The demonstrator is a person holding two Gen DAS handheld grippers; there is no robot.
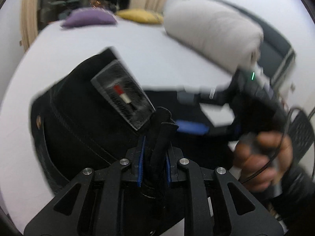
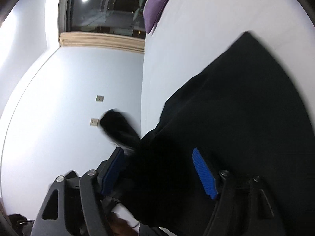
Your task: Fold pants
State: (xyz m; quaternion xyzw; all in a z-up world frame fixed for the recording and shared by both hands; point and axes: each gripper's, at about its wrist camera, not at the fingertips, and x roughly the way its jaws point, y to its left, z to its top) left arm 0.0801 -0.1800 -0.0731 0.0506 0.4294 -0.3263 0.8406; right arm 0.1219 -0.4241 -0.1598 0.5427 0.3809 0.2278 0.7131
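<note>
Apparently early in the fold, the left tongs are pinching a bunched edge of the black pants beside their waistband tag, while the right tongs are standing wide around cloth above the white bed, leaving most folding undone.

A wide white bed is taking up most of the room, with a purple cushion and a yellow cushion lying at its far edge and a rolled pale duvet resting on the far right. Beige curtains are hanging at the far left and behind the cushions, beside a dark window that is reflecting a ceiling light. To the left, a white wall is carrying two small socket plates, one above the other.
</note>
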